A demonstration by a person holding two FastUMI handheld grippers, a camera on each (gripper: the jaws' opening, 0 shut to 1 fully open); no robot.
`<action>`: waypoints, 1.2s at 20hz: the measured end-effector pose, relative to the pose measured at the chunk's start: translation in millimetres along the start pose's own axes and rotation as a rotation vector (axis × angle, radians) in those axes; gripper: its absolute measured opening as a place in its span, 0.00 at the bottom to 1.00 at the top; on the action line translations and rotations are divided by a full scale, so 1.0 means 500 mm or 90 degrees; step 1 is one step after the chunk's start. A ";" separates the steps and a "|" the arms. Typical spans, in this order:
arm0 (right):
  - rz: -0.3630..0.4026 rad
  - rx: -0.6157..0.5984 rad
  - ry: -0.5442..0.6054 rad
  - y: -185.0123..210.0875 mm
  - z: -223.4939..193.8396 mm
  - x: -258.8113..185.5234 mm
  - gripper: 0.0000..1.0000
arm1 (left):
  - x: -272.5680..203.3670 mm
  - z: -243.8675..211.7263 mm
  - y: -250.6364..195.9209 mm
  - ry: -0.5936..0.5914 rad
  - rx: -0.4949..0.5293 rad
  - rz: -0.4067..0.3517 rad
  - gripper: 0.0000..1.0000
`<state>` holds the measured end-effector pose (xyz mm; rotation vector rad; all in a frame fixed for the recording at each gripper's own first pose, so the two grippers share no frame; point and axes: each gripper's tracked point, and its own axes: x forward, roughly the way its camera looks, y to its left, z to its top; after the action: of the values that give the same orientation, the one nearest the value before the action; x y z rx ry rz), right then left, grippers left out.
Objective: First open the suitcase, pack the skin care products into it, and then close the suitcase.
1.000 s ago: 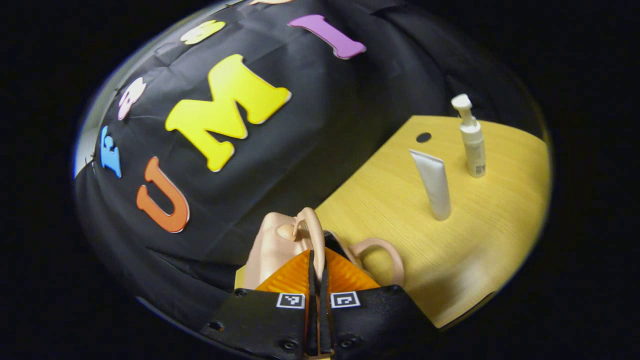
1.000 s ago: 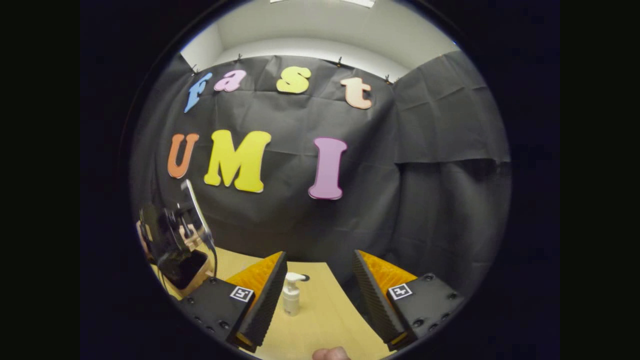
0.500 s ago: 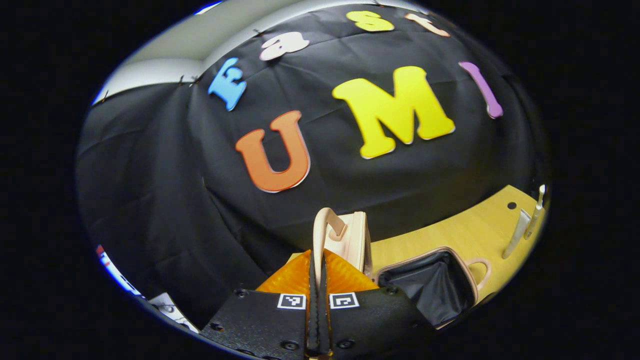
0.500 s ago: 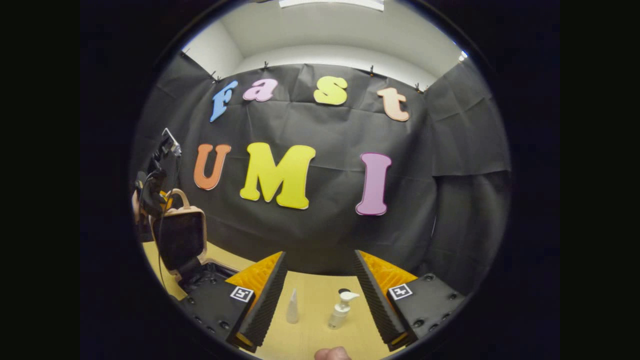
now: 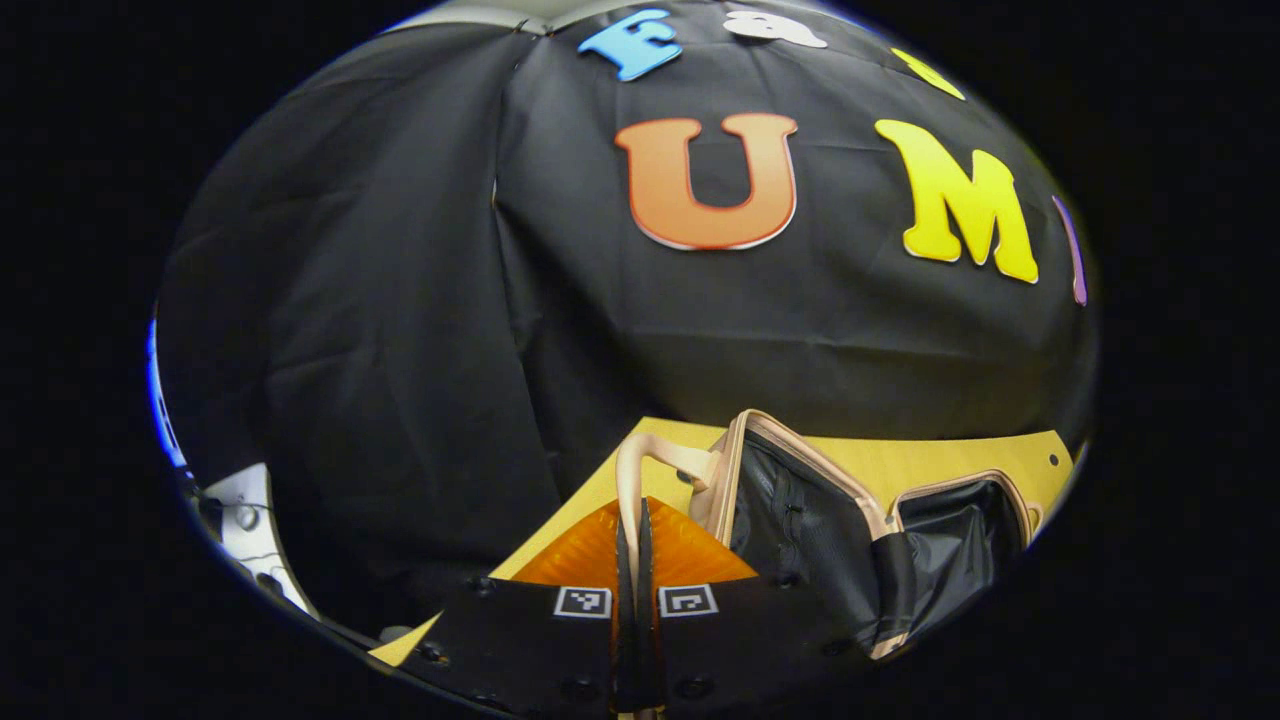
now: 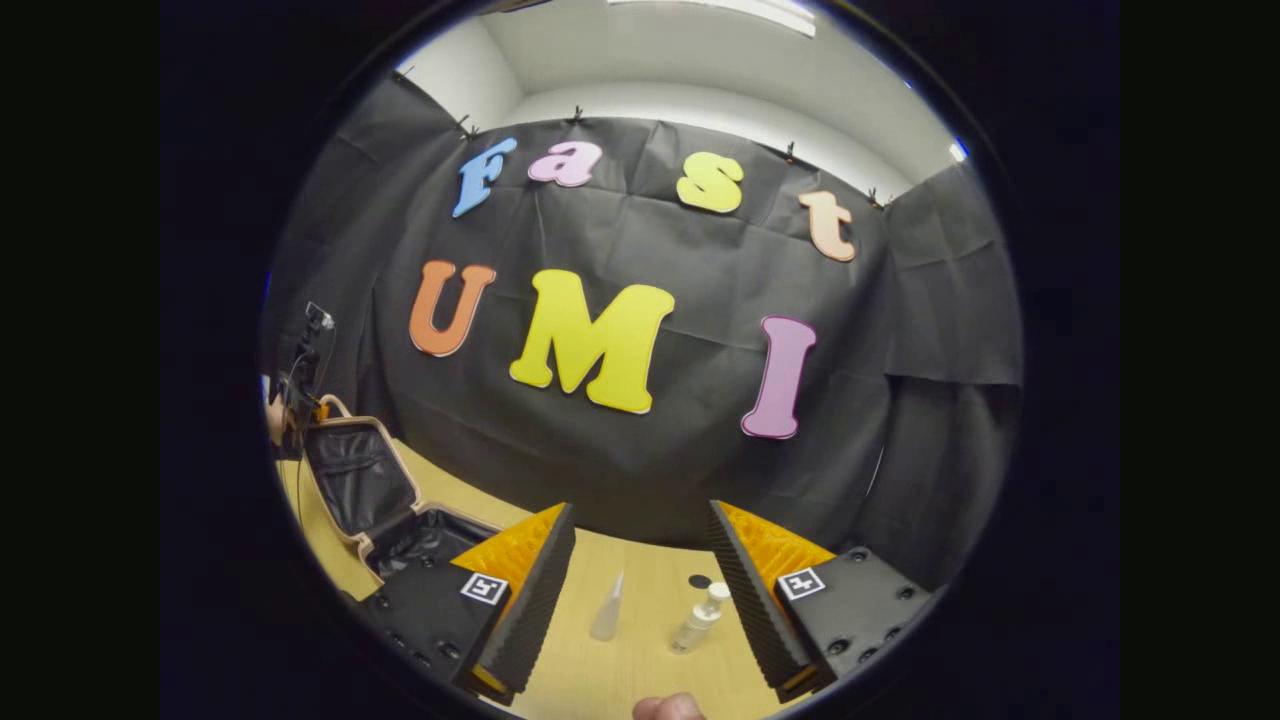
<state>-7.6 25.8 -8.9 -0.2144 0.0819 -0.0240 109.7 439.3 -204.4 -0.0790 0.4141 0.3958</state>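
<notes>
Suitcase (image 5: 800, 510) sits open on the yellow wood table (image 5: 900, 460), at the table's left end as seen in the right gripper view (image 6: 370, 490). Lid (image 5: 790, 500) stands tilted up, dark lining facing right; base half (image 5: 960, 530) lies flat beside it w/ black lining, its far corner cut off by the edge of the left gripper view. Left gripper (image 5: 635, 530) is clamped on the lid's beige handle (image 5: 640, 470), both fingers pressed together w/ the handle strap between them (strap runs down into the jaws, lower part hidden). In the right gripper view the left gripper (image 6: 300, 390) is small and dark at the far left, hard to make out, just above the lid's top edge.

Right gripper (image 6: 640, 570) hangs over the table w/ fingers spread wide, nothing between them. Btwn the fingers, farther off on the table: a pale tube (image 6: 608, 610) standing cap-down, and just right of it a pump bottle (image 6: 700, 622), tilted in this view; both small, details unclear. Dark round hole (image 6: 700, 581) in the tabletop just behind the bottle. A fingertip (image 6: 668, 708) of the holder shows at the bottom edge, mostly cut off.
</notes>
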 end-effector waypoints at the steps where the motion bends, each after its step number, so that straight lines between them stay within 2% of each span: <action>1: -0.003 -0.010 0.004 -0.001 -0.003 0.001 0.79 | 0.019 -0.036 0.014 0.026 -0.030 -0.001 0.03; 3: -0.017 -0.023 0.023 -0.012 -0.019 0.005 0.79 | 0.056 -0.094 0.032 0.065 -0.091 -0.002 0.03; 5: -0.031 -0.021 0.036 -0.022 -0.027 0.006 0.79 | 0.080 -0.129 0.042 0.091 -0.115 -0.003 0.04; 10: -0.045 -0.018 0.053 -0.024 -0.042 0.021 0.80 | 0.110 -0.180 0.039 0.145 -0.094 0.014 0.10; 11: -0.045 -0.016 0.054 -0.024 -0.045 0.021 0.80 | 0.111 -0.189 0.049 0.161 -0.071 0.029 0.03; 12: -0.045 -0.015 0.054 -0.024 -0.045 0.022 0.79 | 0.113 -0.188 0.056 0.166 -0.046 0.036 0.20; 14: -0.046 -0.010 0.051 -0.028 -0.042 0.030 0.79 | 0.110 -0.171 0.054 0.151 -0.028 0.041 0.28; 15: -0.047 -0.004 0.048 -0.032 -0.043 0.031 0.77 | 0.095 -0.151 0.049 0.140 -0.015 0.046 0.40; 16: -0.048 0.003 0.047 -0.038 -0.043 0.033 0.79 | 0.076 -0.119 0.040 0.119 0.004 0.049 0.48; 17: -0.049 0.011 0.047 -0.044 -0.047 0.037 0.79 | 0.054 -0.085 0.021 0.094 0.021 0.039 0.61; 18: -0.046 0.022 0.048 -0.047 -0.051 0.040 0.80 | 0.028 -0.049 -0.004 0.058 0.039 0.026 0.60; 19: -0.046 0.032 0.048 -0.053 -0.059 0.042 0.79 | -0.001 -0.013 -0.036 0.029 0.053 0.018 0.96; 21: -0.042 0.046 0.045 -0.066 -0.065 0.049 0.81 | -0.072 0.036 -0.113 -0.013 0.058 0.006 1.00; 24: -0.031 0.069 0.038 -0.091 -0.077 0.052 0.79 | -0.195 0.091 -0.245 -0.076 0.073 -0.010 1.00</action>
<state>14.2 -27.7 -38.7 -0.1075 0.1350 -0.0829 92.6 298.8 -123.7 0.0528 0.3175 0.3587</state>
